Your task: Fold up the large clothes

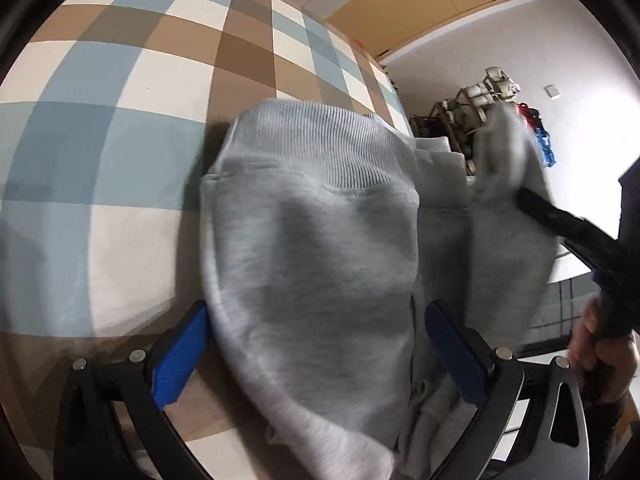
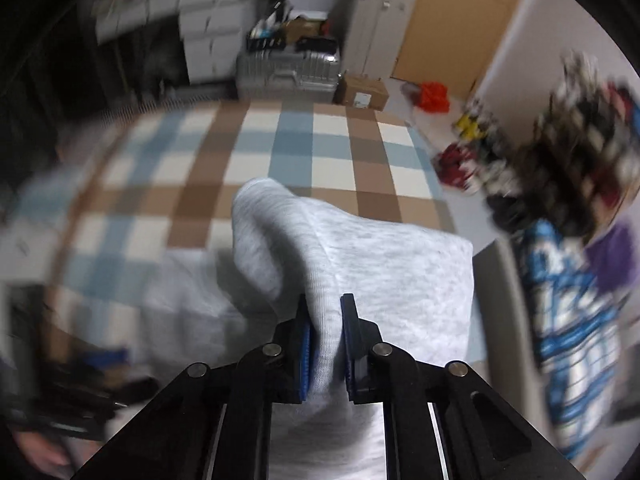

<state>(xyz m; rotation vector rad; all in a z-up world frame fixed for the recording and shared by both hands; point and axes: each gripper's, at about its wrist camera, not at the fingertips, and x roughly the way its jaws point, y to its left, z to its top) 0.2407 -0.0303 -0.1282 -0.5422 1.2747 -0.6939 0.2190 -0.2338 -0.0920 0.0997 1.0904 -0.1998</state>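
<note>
A light grey sweatshirt (image 1: pixel 312 240) with a ribbed hem lies bunched on a checked blue, brown and cream cover (image 1: pixel 120 120). My left gripper (image 1: pixel 318 344) stands open, its blue pads (image 1: pixel 180 356) wide apart on either side of the cloth without pressing it. At the right of the left wrist view, my right gripper (image 1: pixel 524 198) lifts a flap of the cloth, with a person's hand (image 1: pixel 600 344) on its handle. In the right wrist view, the right gripper (image 2: pixel 326 312) is shut on a raised fold of the sweatshirt (image 2: pixel 380 264) above the cover (image 2: pixel 280 148).
Beyond the cover's far edge stand a silver suitcase (image 2: pixel 288 68), a cardboard box (image 2: pixel 362 94) and a white cabinet (image 2: pixel 380 20). A rack of shoes (image 1: pixel 472 116) and blurred clutter (image 2: pixel 560 140) fill the right side by the white wall.
</note>
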